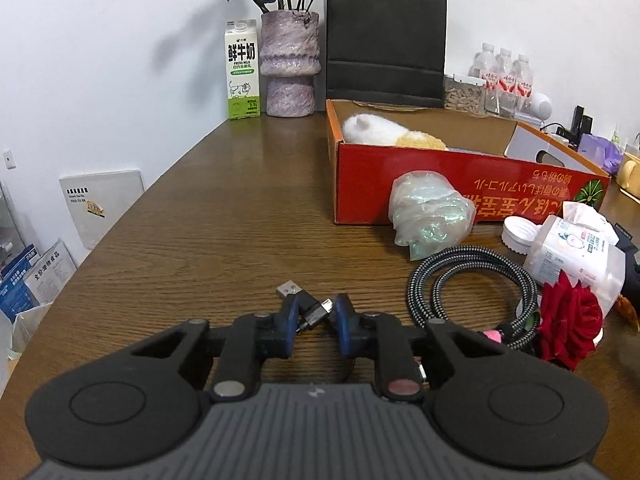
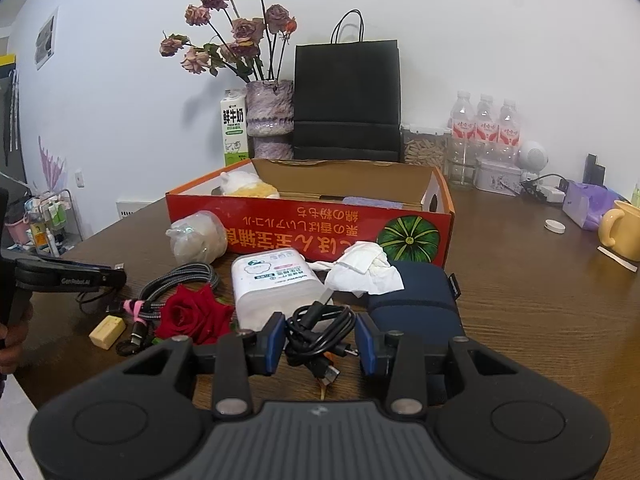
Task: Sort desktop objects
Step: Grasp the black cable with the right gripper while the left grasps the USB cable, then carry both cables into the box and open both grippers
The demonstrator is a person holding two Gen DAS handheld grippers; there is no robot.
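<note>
My left gripper is shut on a black USB cable near its plug ends, low over the brown table. My right gripper has its jaws around a bundle of black cable and looks shut on it. A red cardboard box lies behind, holding a white and yellow plush. In front of it are a wipes pack, crumpled tissue, a navy pouch, a red rose, a braided cable and a plastic-wrapped lump.
A milk carton, a vase of dried roses and a black paper bag stand at the back wall. Water bottles, a yellow mug and a white lid sit at the right. A yellow eraser lies at the left.
</note>
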